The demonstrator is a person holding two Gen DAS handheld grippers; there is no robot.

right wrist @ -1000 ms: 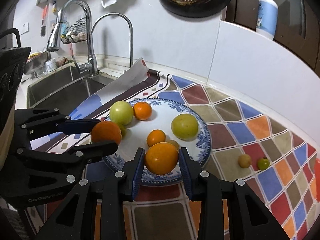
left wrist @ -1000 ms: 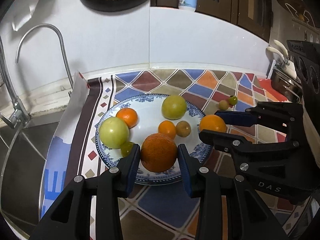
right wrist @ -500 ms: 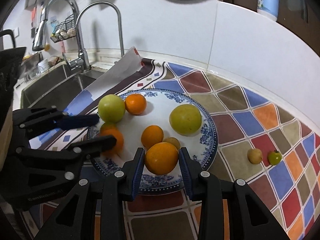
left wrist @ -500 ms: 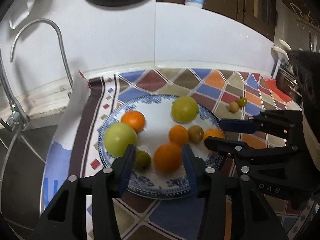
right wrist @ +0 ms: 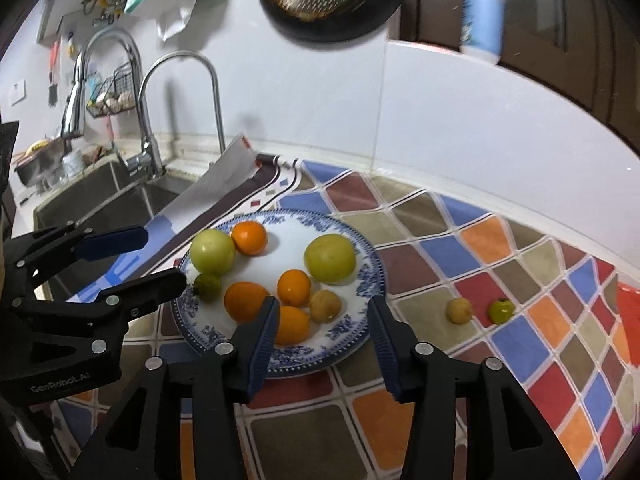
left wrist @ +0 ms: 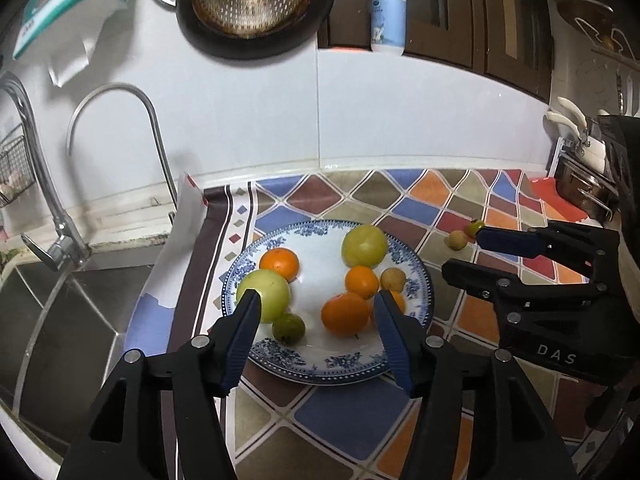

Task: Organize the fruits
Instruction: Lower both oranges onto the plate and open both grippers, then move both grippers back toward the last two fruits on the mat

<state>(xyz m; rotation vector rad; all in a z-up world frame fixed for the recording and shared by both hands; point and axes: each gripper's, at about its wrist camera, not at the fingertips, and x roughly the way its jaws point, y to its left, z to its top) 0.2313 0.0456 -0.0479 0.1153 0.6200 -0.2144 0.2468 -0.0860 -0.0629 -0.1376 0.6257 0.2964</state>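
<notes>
A blue-and-white plate [left wrist: 280, 356] [right wrist: 352, 332] on the patterned mat holds several oranges, two green-yellow fruits, a small green fruit and a small tan fruit. My left gripper [left wrist: 316, 312] is open and empty above the plate's near edge; an orange [left wrist: 345, 314] lies on the plate between its fingers. My right gripper [right wrist: 322, 314] is open and empty above the plate's near right edge, with an orange [right wrist: 294, 326] lying by its left finger. A small tan fruit [right wrist: 459, 311] and a small green fruit [right wrist: 500, 311] lie on the mat right of the plate.
A steel sink [left wrist: 60, 320] with taps [left wrist: 120, 136] lies left of the mat. The white tiled wall [left wrist: 400, 120] stands behind. A pan [left wrist: 252, 4] hangs above, a soap bottle [left wrist: 387, 12] stands on the ledge. A metal pot [left wrist: 580, 184] sits far right.
Both grippers opened, left their oranges on the plate, and pulled back and up from it.
</notes>
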